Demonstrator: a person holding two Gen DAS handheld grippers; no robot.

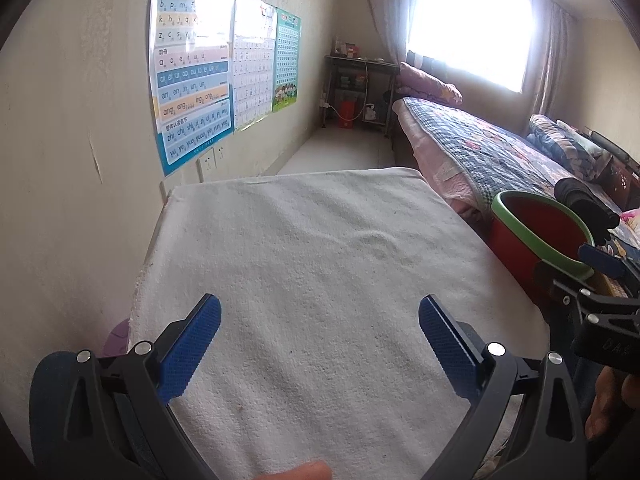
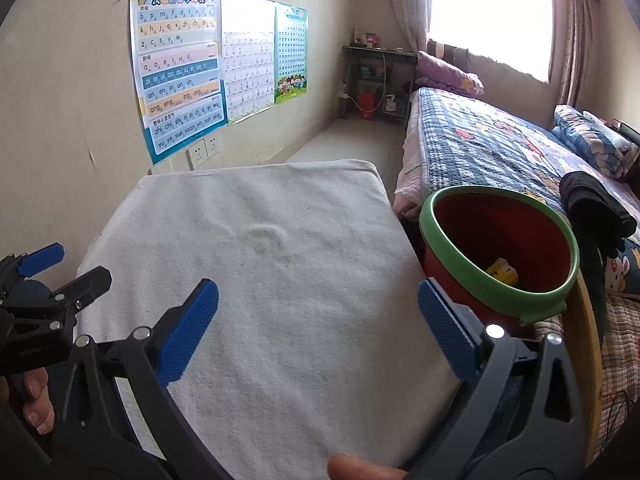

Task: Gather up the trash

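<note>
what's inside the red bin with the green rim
In the right wrist view, a small yellow piece of trash lies at the bottom of the red bin. The near rim hides the rest of its floor. The left view shows only inner wall.

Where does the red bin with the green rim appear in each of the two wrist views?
Left wrist view: the red bin is at the right edge, partly cut off by the other tool, past the white cloth.
Right wrist view: the red bin is right of centre, a yellow piece visible inside.
Shared landmark: the pinyin poster on the wall.
</note>
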